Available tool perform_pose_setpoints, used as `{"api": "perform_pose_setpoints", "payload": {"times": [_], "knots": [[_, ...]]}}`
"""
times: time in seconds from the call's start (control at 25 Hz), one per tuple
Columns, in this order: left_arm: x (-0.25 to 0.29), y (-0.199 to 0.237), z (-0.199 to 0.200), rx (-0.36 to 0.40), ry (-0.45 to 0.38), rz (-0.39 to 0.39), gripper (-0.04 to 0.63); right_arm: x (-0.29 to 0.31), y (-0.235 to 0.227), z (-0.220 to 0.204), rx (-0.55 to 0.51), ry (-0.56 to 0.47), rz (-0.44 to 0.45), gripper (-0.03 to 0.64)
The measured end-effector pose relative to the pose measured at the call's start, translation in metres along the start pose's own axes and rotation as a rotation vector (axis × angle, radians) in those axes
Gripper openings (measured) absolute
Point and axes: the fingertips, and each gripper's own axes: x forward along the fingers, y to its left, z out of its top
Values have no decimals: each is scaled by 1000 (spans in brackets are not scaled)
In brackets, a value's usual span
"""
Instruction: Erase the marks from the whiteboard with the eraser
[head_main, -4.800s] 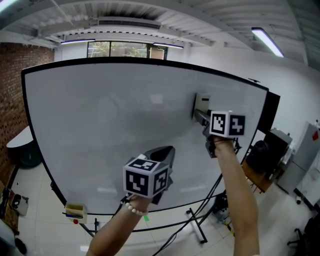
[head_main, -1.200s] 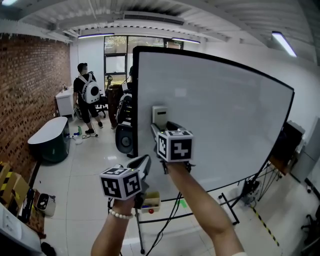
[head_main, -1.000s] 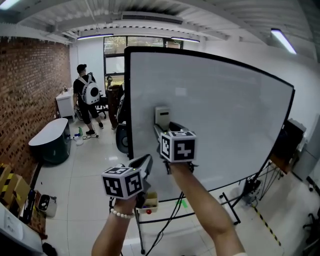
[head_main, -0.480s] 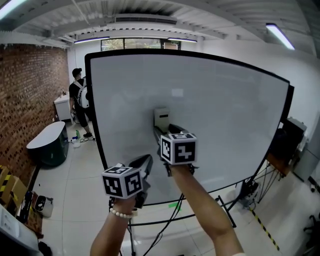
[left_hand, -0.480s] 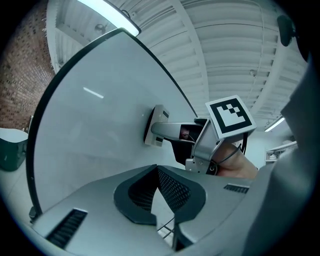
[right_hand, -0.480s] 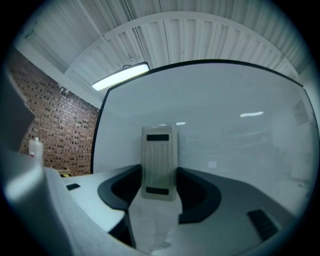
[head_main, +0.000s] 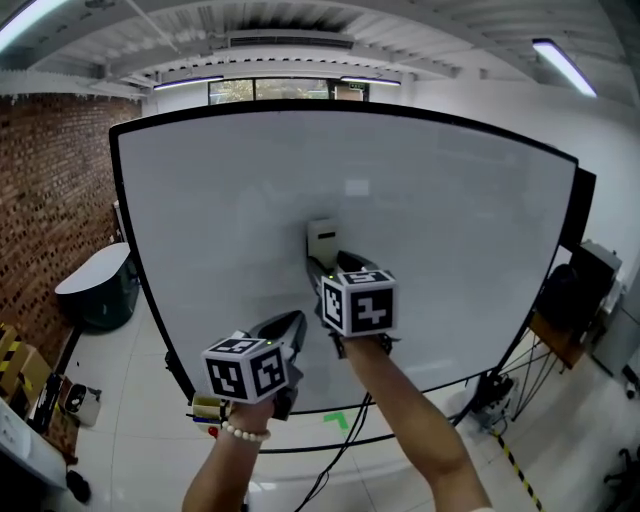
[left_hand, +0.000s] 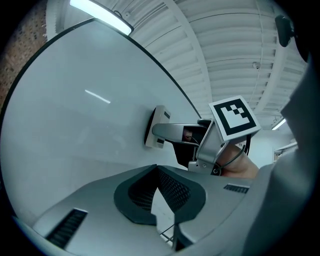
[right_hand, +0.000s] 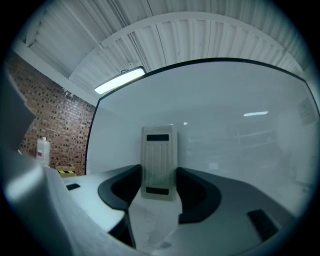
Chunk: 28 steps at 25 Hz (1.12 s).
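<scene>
The whiteboard (head_main: 450, 250) now fills most of the head view. Its left edge stands far out to the left, where a second ago it ran down just beside the eraser (head_main: 322, 238). The eraser, then by that edge, now sits near the board's middle, and the board covers the spot where a person with a backpack stood. Both grippers keep almost the same places in the view.

The right gripper (head_main: 323, 263) is clenched on the eraser. In the right gripper view its two dark pads (right_hand: 125, 187) press the eraser's long sides, with the ribbed back upright between them. The left gripper view shows the eraser's face lying flat against the board, the right gripper reaching in from the side.

The left gripper (left_hand: 156, 169) has its jaws closed tip to tip with nothing between them. It hangs lower and to the left of the right gripper, near the board but apart from it.

A small tray (head_main: 205, 408) sits at the board's lower left corner. A brick wall (head_main: 60, 200) lies beyond the board's left edge.
</scene>
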Motion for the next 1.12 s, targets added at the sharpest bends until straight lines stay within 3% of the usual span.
{"api": "perform_pose_setpoints", "payload": {"times": [0.4,0.56,0.88,1.12], "knots": [[67,-56,-29,-20,25,22,-12,-35,-100,-6,24,-7,-2,249],[93,-77,-34,3,61,-28,-12,-43,-133,-11,20,-4,-5,249],[126,-116,-40,48,96,-176,-12,-70,-210,-17,5,0,-146,249],[167,-151,-56,60,128,-234,-12,-92,-279,-21,18,6,-178,249]]}}
